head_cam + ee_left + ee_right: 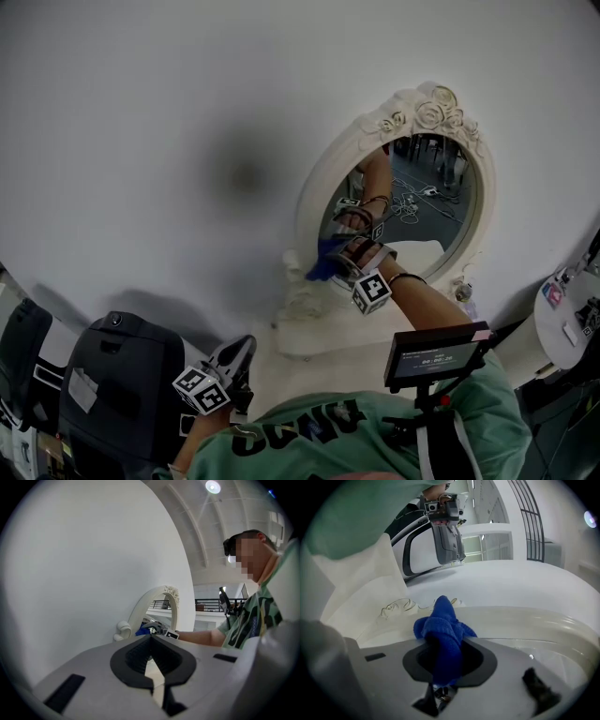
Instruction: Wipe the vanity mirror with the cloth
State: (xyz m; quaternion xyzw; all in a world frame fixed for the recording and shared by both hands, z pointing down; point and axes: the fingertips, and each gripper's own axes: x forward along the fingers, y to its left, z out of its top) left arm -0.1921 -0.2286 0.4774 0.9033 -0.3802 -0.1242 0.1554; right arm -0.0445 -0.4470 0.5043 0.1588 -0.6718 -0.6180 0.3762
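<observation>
The blue cloth is bunched and clamped between the right tongs, its loose end sticking out past their tips. It sits at the lower left edge of the vanity mirror, where the glass meets the inner rim of the frame. The mirror is an oval in a white frame with carved roses at the top. It stands upright on a pale counter with its back against a plain white wall. The glass reflects the right tongs and the forearm behind them. That arm reaches forward from the person's green shirt, and the marker cube sits just behind the cloth. The left tongs are well apart from the mirror, low and near the person's body at the counter's near edge. Their own view shows the tips together with nothing held between them, and the mirror and cloth lie farther off along their line of sight. A black case stands to the left of the counter. A small screen on a mount is in front of the person's chest, to the right.
</observation>
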